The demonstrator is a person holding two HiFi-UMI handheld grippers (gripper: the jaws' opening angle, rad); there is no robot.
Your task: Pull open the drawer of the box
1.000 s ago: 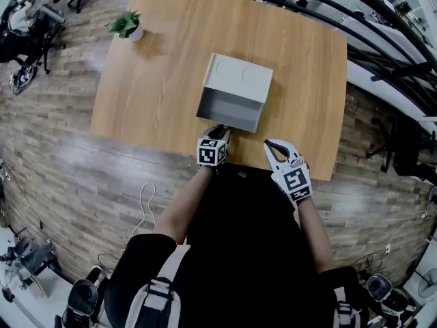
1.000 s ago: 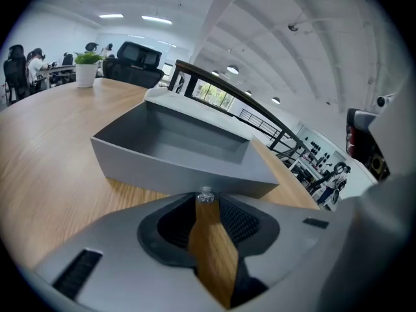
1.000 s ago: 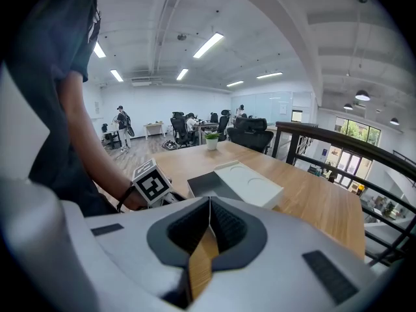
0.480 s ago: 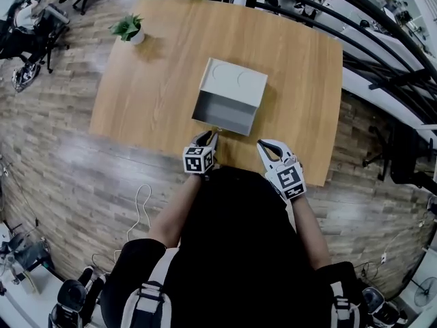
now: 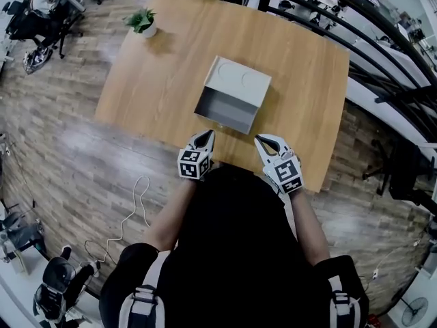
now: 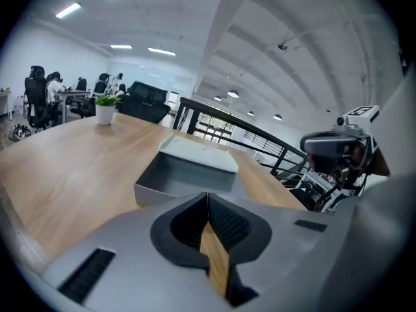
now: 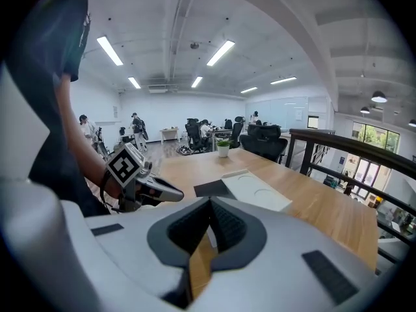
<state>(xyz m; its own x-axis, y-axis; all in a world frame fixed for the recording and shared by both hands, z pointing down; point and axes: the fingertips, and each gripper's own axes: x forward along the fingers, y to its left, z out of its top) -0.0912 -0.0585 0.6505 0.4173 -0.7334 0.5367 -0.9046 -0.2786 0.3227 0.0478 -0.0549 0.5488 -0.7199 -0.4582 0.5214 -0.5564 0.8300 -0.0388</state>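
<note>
Pale grey rectangular box [image 5: 240, 82] near the middle of the light wooden table [image 5: 153, 80], two round impressions on its top. Darker grey drawer [image 5: 224, 109] pulled out toward the near table edge, interior open to view, front wall facing the person. Left tongs [image 5: 207, 135] just short of the drawer front, near its left corner, apart from it, tips over the near strip of table; jaws just closed, pads tip to tip, nothing between them. Right tongs [image 5: 262, 141] alongside, off the drawer's right corner, also clear of the box; jaws together, nothing gripped. Both tongs aimed toward the box and tilted downward, marker cubes facing up. Small green plant in a white pot [image 5: 143, 23] at the far left corner of the table, well apart from the box. White cable [image 5: 133, 207] looped on the wood-plank floor [image 5: 61, 149], left of the person. Black railing [image 5: 355, 39] past the table's right side.
</note>
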